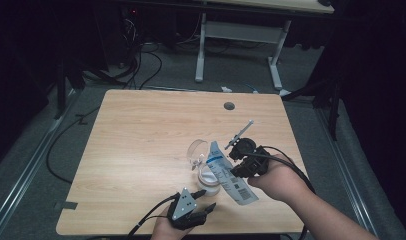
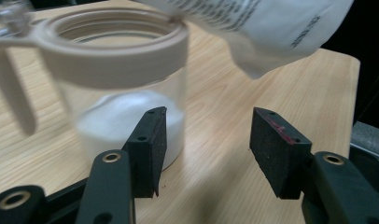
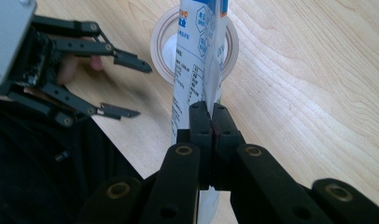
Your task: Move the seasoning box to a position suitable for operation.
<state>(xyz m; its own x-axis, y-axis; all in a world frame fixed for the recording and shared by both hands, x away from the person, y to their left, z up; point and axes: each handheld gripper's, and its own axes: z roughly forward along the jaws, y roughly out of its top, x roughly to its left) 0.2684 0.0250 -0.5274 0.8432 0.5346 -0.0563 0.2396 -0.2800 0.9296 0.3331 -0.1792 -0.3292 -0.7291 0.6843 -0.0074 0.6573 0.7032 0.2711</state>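
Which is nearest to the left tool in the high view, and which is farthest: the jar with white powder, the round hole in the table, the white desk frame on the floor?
From the left tool:
1. Jar with white powder, just ahead of it, near the front edge.
2. Round hole, near the table's far edge.
3. White desk frame, on the floor beyond the table.

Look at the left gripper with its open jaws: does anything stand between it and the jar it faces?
Nothing visible does. The left gripper is open, and bare table lies between it and the jar. The pouch, pinched in the right gripper, hangs above the jar's mouth, not in the gap.
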